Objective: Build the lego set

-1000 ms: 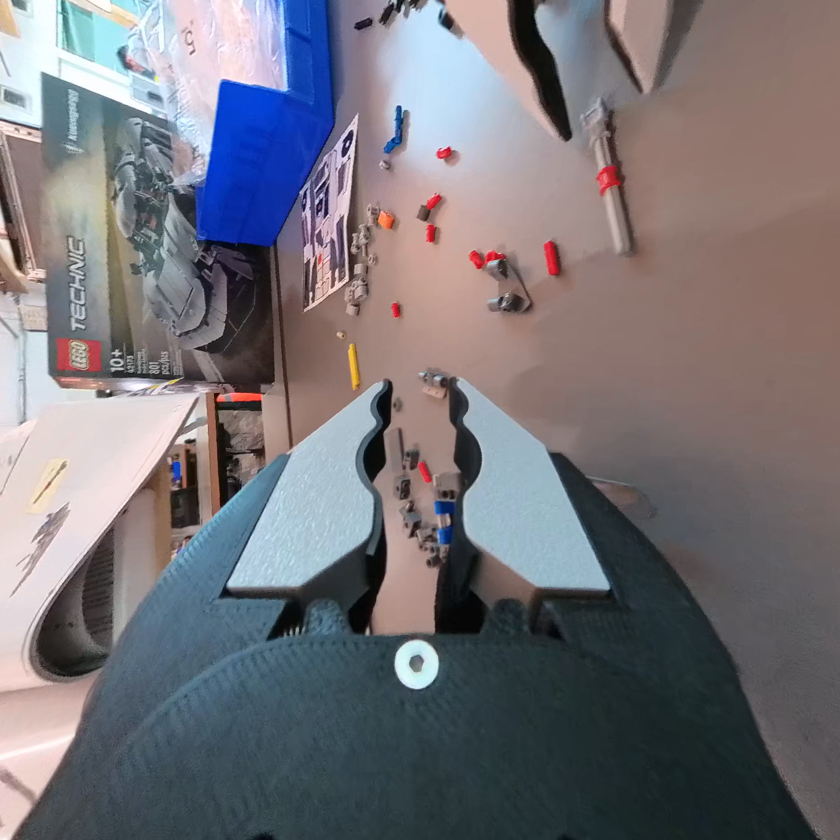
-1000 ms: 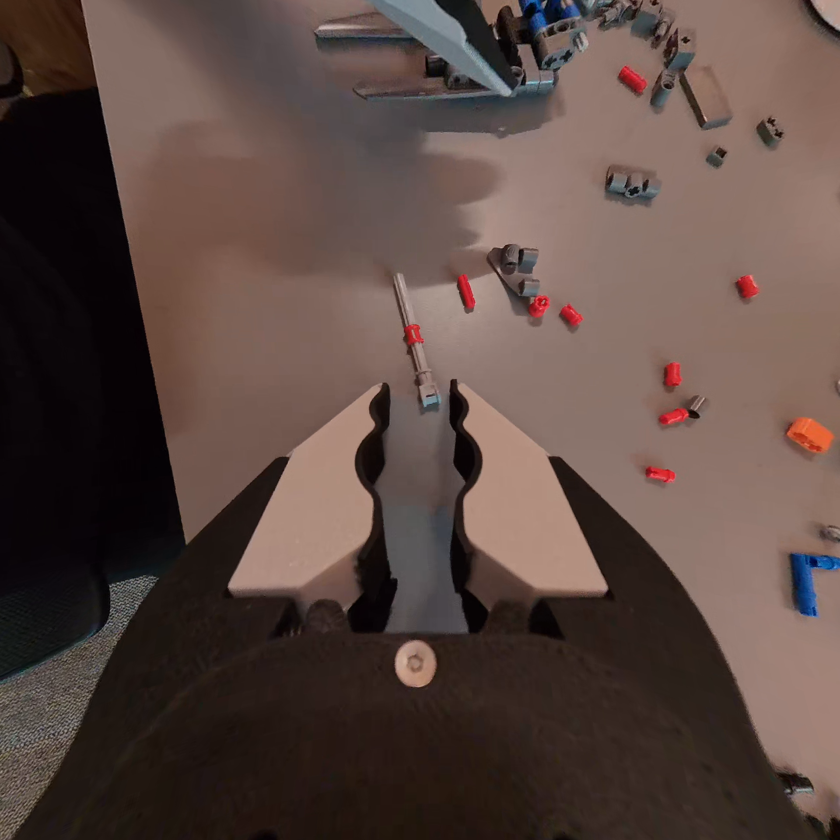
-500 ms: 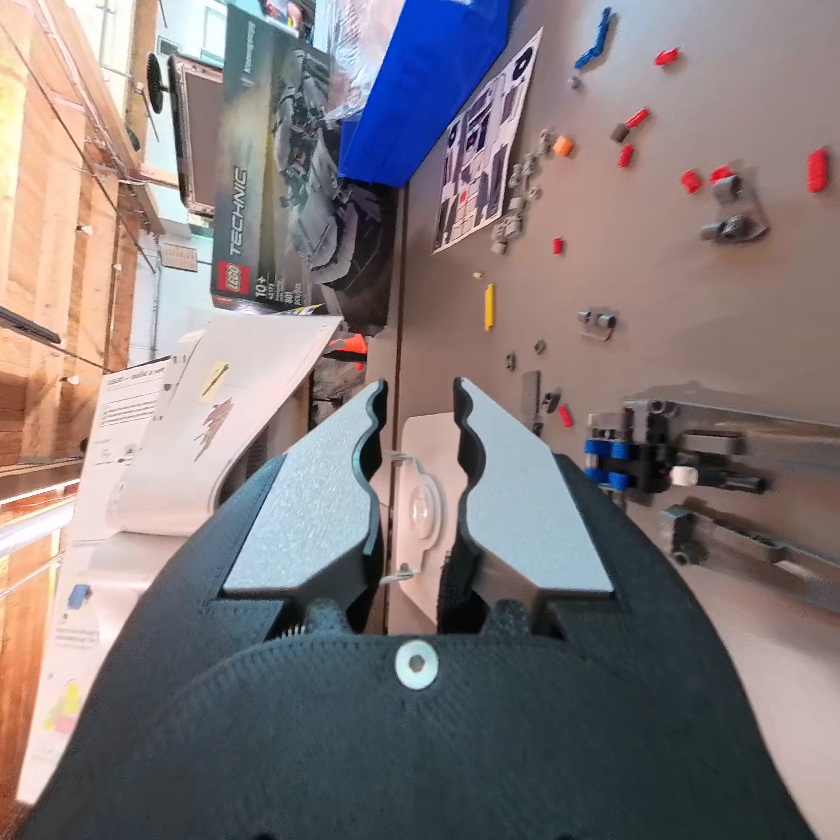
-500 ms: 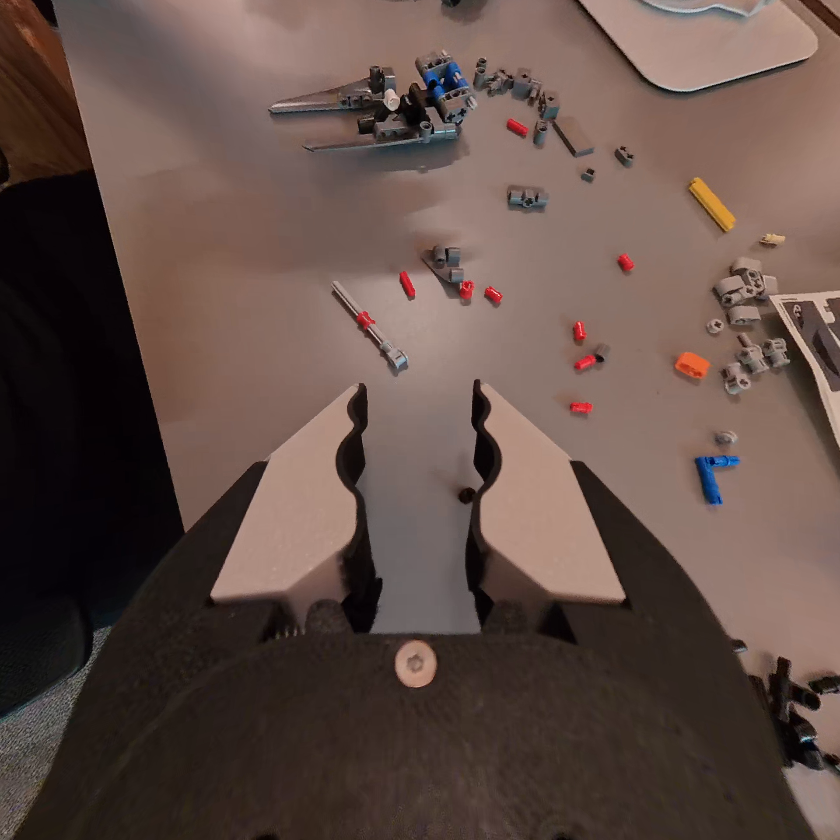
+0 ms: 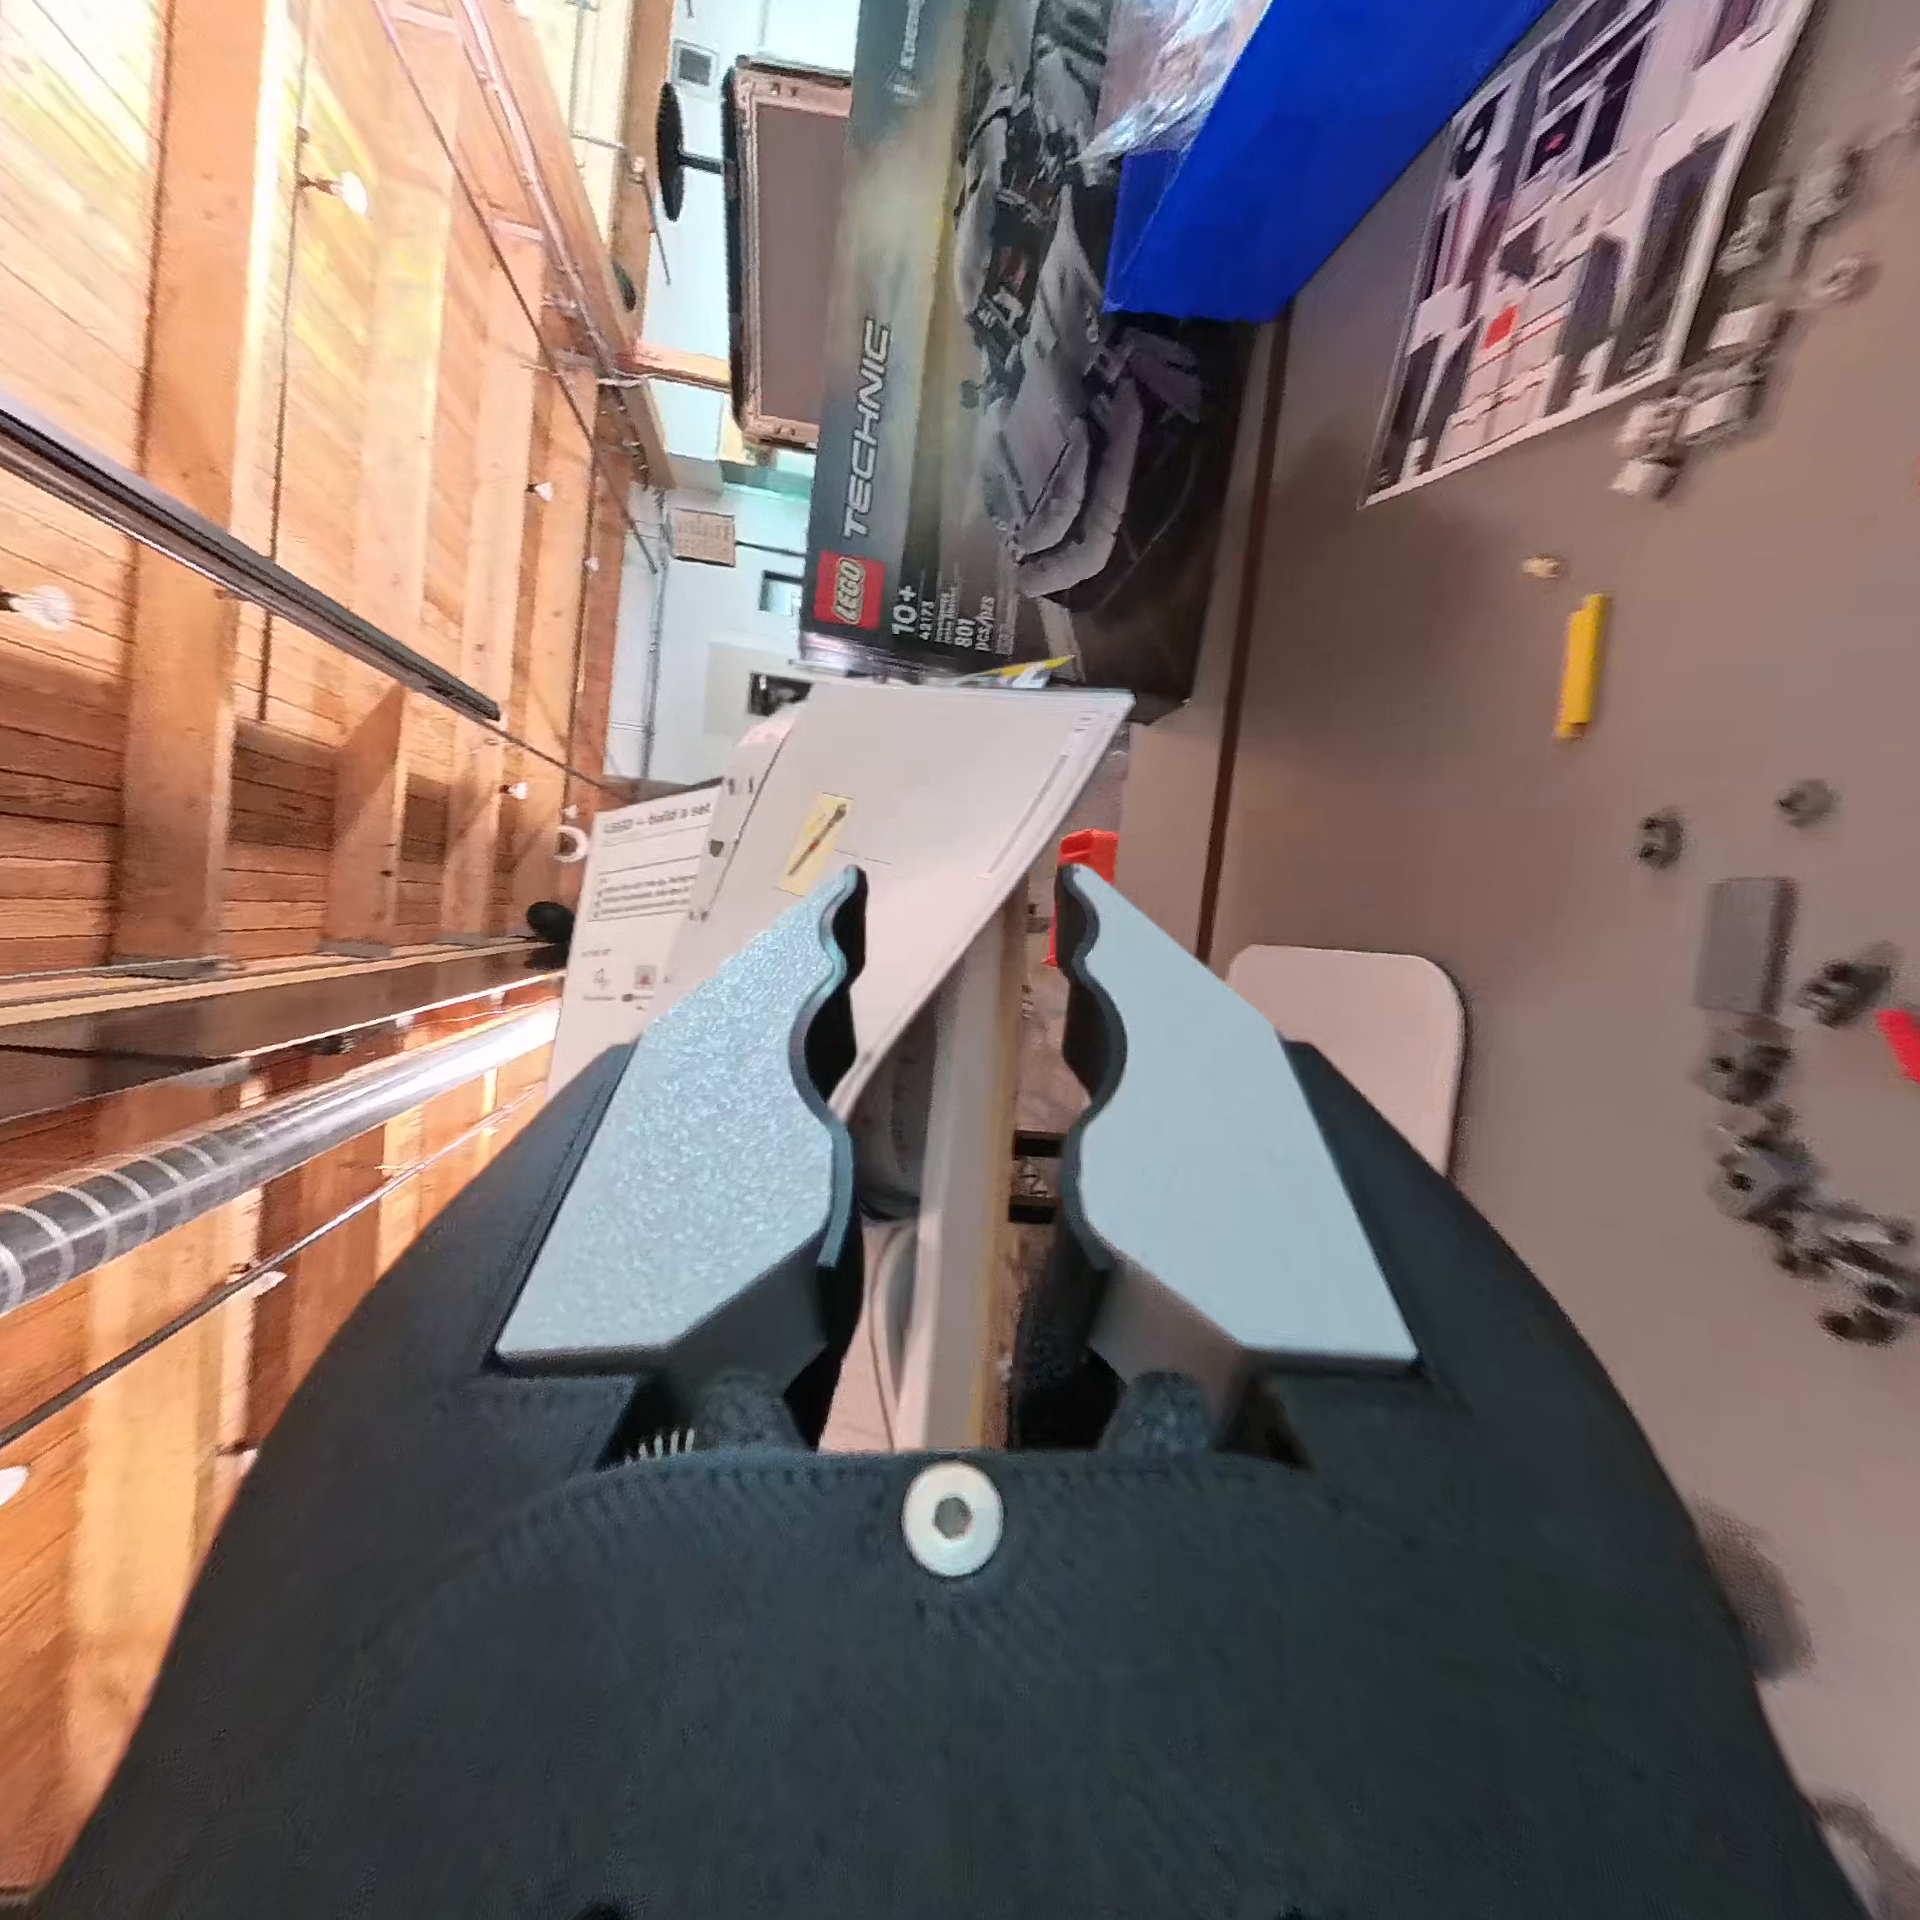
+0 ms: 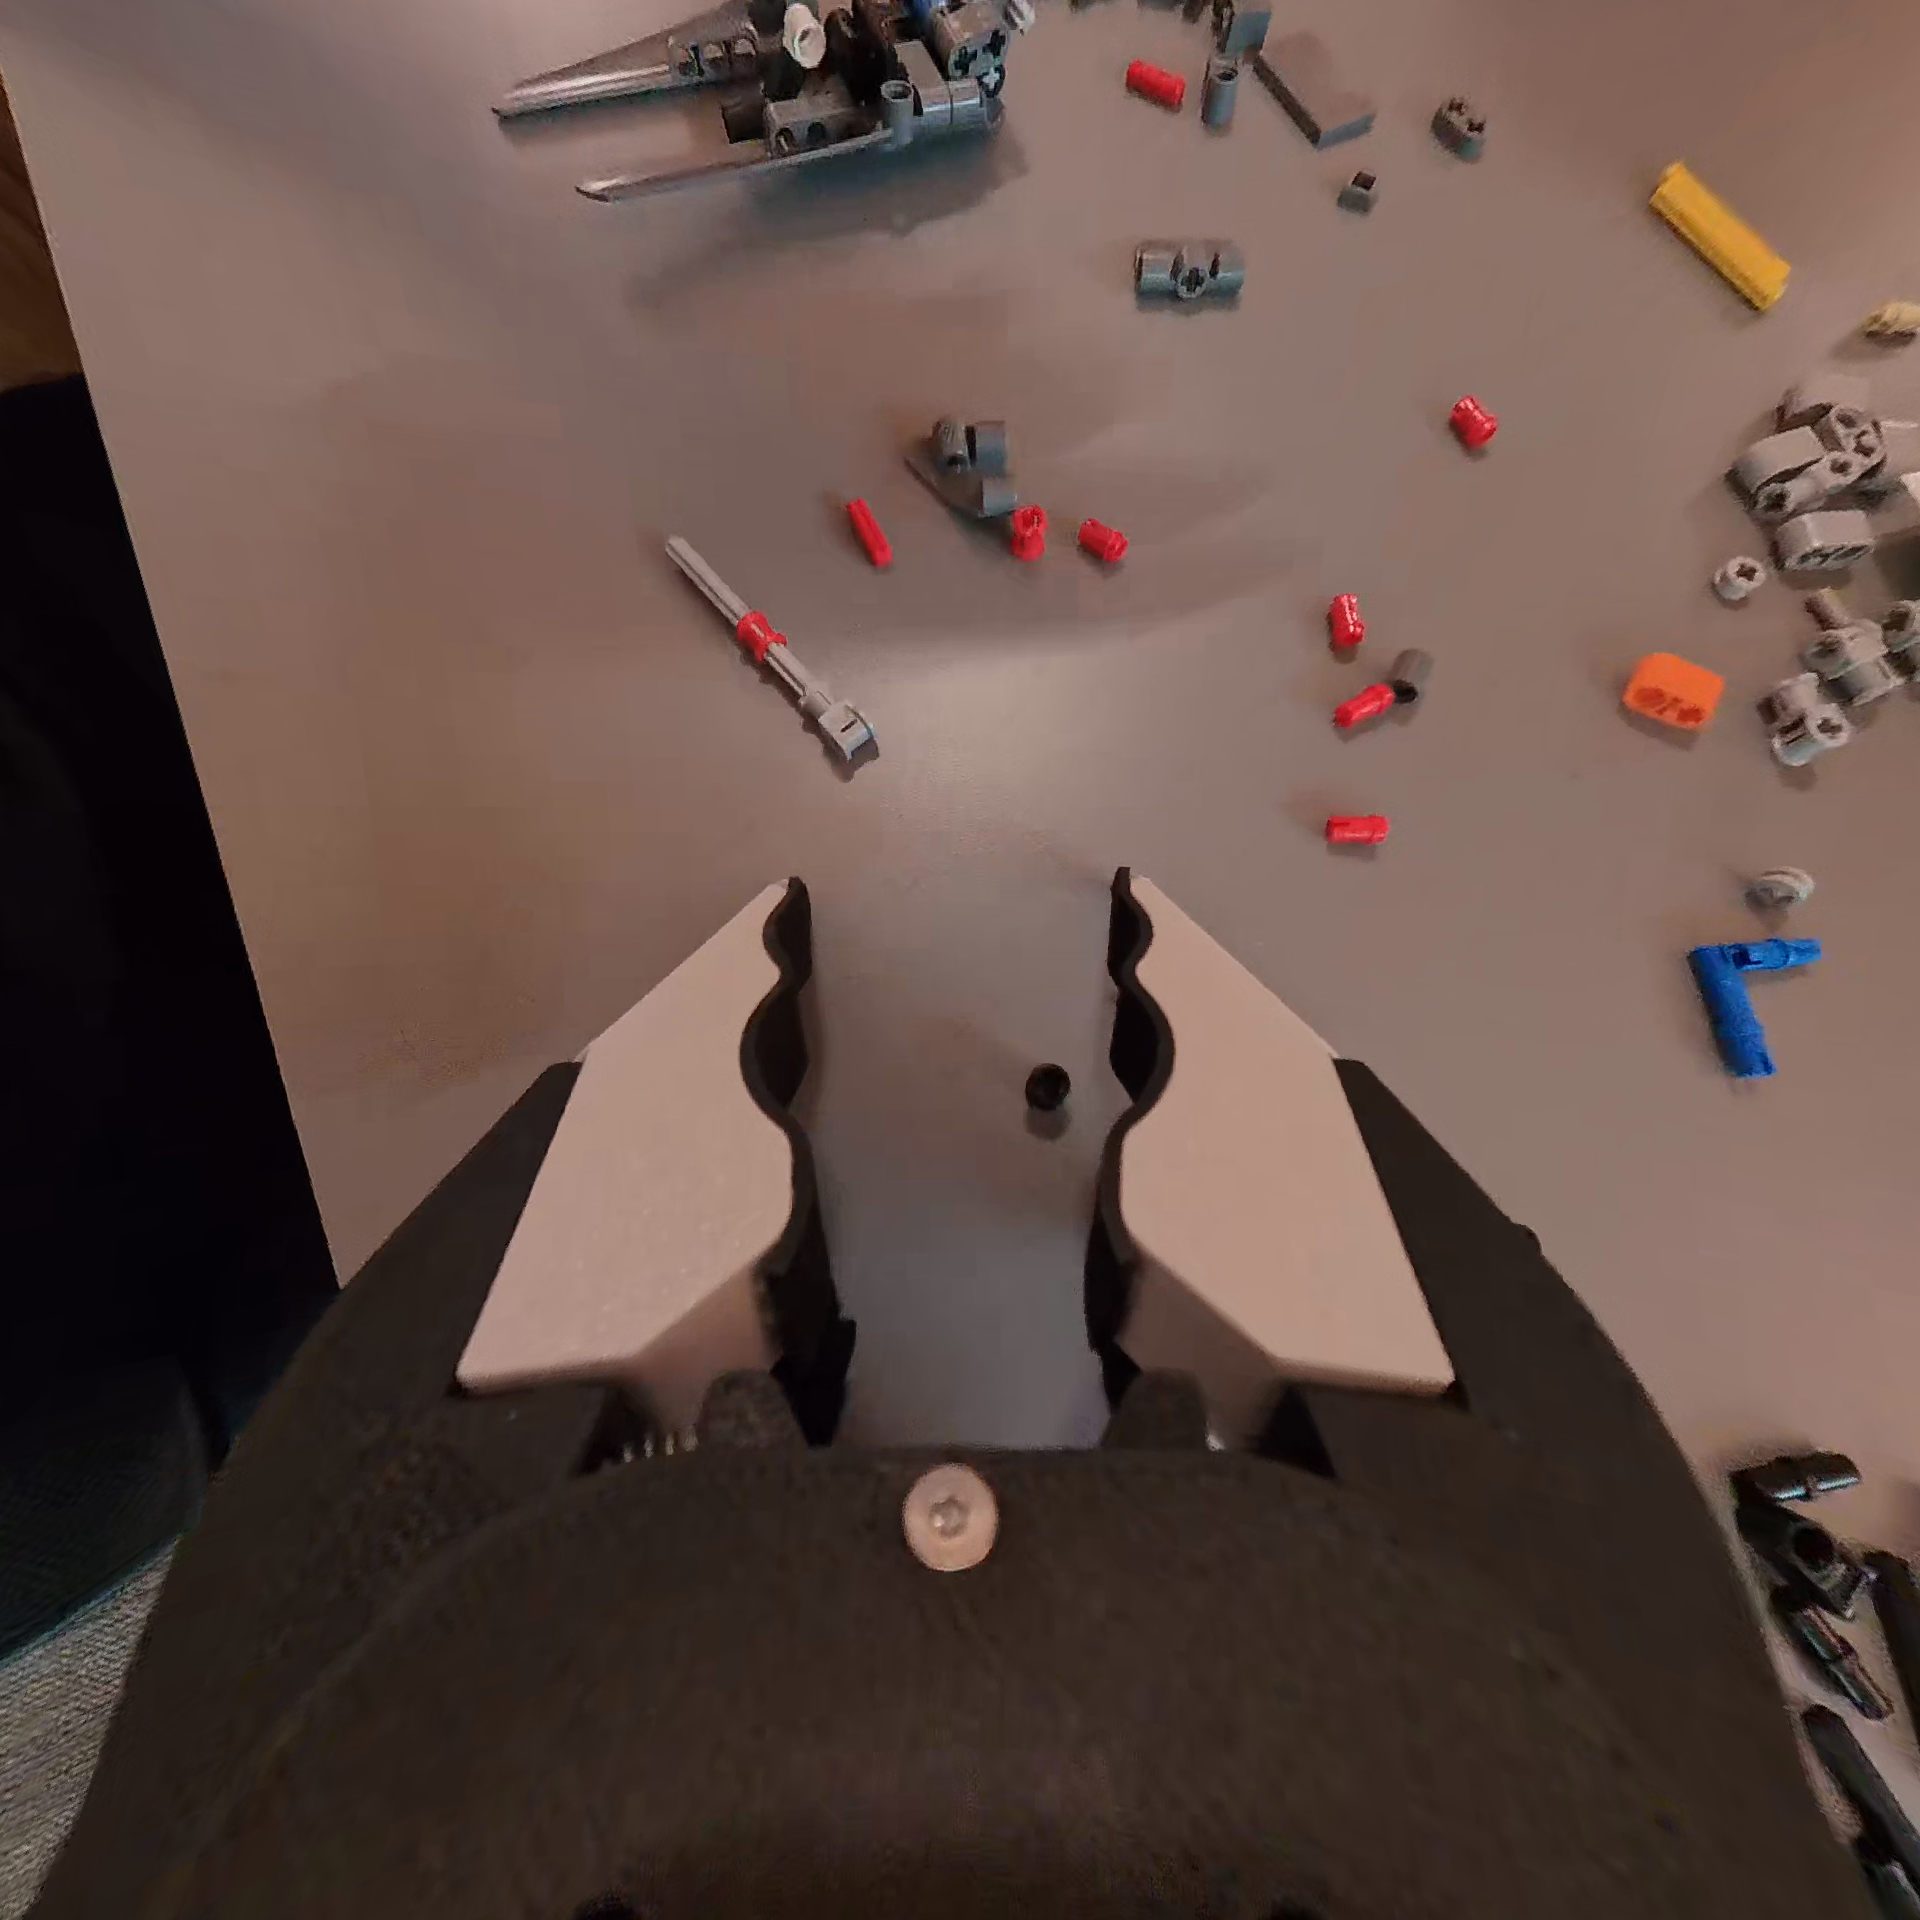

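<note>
In the right wrist view, my right gripper (image 6: 958, 883) is open and empty above the grey table (image 6: 468, 468). A small black piece (image 6: 1046, 1086) lies between its fingers. A grey axle with a red bush (image 6: 769, 649) lies ahead to the left. The part-built grey model with two long blades (image 6: 790, 104) lies at the far end. Red pins (image 6: 1356, 828) are scattered to the right. My left gripper (image 5: 961, 883) is open and empty, rolled sideways, pointing past the table edge at the open instruction booklet (image 5: 914, 821).
A yellow beam (image 6: 1720, 249), an orange piece (image 6: 1671, 694), a blue angle piece (image 6: 1740, 992) and grey connectors (image 6: 1829, 488) lie right. Black pieces (image 6: 1813, 1558) sit near right. The set box (image 5: 997, 343), blue bin (image 5: 1278, 177), sticker sheet (image 5: 1558, 229) and white pad (image 5: 1351, 1039) are in the left view. The tips of one gripper are about 30 cm away from the tips of the other.
My right gripper has opened wider and pulled back from the axle, which now lies free on the table. My left gripper has swung away from the loose parts toward the booklet.
</note>
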`<state>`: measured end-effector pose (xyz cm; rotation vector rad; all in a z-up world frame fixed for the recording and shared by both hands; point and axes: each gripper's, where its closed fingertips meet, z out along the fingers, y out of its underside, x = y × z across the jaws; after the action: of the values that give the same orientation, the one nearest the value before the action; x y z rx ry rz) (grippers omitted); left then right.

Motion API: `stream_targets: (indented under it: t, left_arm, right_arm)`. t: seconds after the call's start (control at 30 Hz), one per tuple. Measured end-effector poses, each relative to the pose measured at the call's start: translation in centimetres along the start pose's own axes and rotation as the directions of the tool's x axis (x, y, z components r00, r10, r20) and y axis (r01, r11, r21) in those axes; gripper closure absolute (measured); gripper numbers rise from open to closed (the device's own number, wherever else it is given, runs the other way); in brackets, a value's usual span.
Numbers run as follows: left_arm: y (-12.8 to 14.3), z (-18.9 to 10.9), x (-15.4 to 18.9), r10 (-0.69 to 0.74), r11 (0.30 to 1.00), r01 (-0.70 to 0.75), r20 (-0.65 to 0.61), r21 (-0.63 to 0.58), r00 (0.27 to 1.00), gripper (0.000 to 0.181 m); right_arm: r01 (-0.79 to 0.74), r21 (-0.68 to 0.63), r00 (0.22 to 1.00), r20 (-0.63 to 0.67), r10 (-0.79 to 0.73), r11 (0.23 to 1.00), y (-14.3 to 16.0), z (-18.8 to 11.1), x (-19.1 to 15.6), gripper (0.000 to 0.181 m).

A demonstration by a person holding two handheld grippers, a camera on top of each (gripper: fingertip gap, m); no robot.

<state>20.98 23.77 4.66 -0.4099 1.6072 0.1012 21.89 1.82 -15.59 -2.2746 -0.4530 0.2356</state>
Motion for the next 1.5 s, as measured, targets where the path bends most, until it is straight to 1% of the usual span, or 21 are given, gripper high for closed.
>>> stream_targets:
  t: [0.07,0.2,0.33,0.4,0.47,0.57,0.63,0.8,0.97,1.13,1.27,1.33,1.4,1.47,1.5]
  left_arm:
    - [0.2,1.8,-0.7,0.029,0.999,-0.028,0.037,-0.029,0.999,0.148]
    - [1.4,5.7,-1.2,0.019,0.996,-0.017,0.03,-0.083,0.999,0.148]
    - [3.8,8.9,-1.4,0.11,0.978,-0.099,0.047,-0.186,0.993,0.151]
    - [5.0,9.9,-1.2,0.099,0.972,-0.092,0.022,-0.216,0.995,0.155]
    - [6.5,10.5,-0.9,0.084,0.962,-0.083,-0.005,-0.26,0.996,0.164]
    - [8.1,10.8,-0.3,0.027,0.956,-0.034,-0.029,-0.291,0.999,0.175]
    - [8.3,10.6,-0.7,0.029,0.957,-0.027,0.001,-0.289,1.0,0.181]
    - [8.5,10.6,-0.8,0.006,0.962,-0.002,0.013,-0.274,1.0,0.181]
    - [8.1,10.5,-2.0,0.013,0.966,0.0,0.049,-0.258,0.999,0.181]
    - [8.3,10.8,-2.1,0.028,0.962,-0.018,0.034,-0.272,0.999,0.181]
    - [7.6,10.2,-2.5,0.022,0.973,-0.008,0.056,-0.231,0.998,0.181]
    - [7.3,9.6,-2.9,0.01,0.977,0.004,0.066,-0.214,0.998,0.174]
    - [7.4,8.8,-3.5,0.004,0.979,0.013,0.083,-0.203,0.997,0.168]
    - [8.1,8.3,-3.9,-0.046,0.978,0.06,0.072,-0.199,0.996,0.162]
    - [8.6,8.1,-4.2,-0.067,0.977,0.081,0.078,-0.196,0.995,0.162]
  right_arm:
    - [-0.008,0.001,1.0,0.003,0.008,1.0,0.0,0.0,0.1,0.125]
    - [-0.008,0.0,1.0,-0.004,0.008,1.0,0.0,0.0,0.2,0.126]
    - [-0.013,0.001,1.0,-0.002,0.013,1.0,0.0,0.0,0.2,0.126]
    - [-0.012,0.001,1.0,-0.002,0.012,1.0,0.0,0.0,0.2,0.126]
    - [-0.012,0.001,1.0,-0.002,0.012,1.0,0.0,0.0,0.2,0.126]
    - [-0.017,0.002,1.0,0.002,0.017,1.0,0.0,0.0,0.2,0.126]
    - [-0.02,0.002,1.0,0.006,0.02,1.0,0.0,0.0,0.2,0.126]
    - [-0.024,0.003,1.0,0.011,0.024,1.0,0.0,0.0,0.2,0.126]
    - [-0.02,0.002,1.0,0.006,0.02,1.0,0.0,0.0,0.2,0.126]
    - [-0.021,0.003,1.0,0.01,0.021,1.0,0.0,0.0,0.2,0.126]
    - [-0.002,0.0,1.0,0.011,0.002,1.0,0.0,0.0,0.0,0.122]
    - [0.006,0.007,1.0,0.009,-0.006,1.0,-0.1,-0.1,-0.1,0.118]
    - [0.016,0.052,1.0,-0.002,-0.016,0.998,-0.7,-0.6,0.0,0.115]
    - [0.037,0.11,0.999,-0.037,-0.033,0.993,-2.1,-1.5,0.4,0.115]
    - [0.062,0.136,0.996,-0.07,-0.053,0.989,-3.3,-2.1,0.8,0.113]
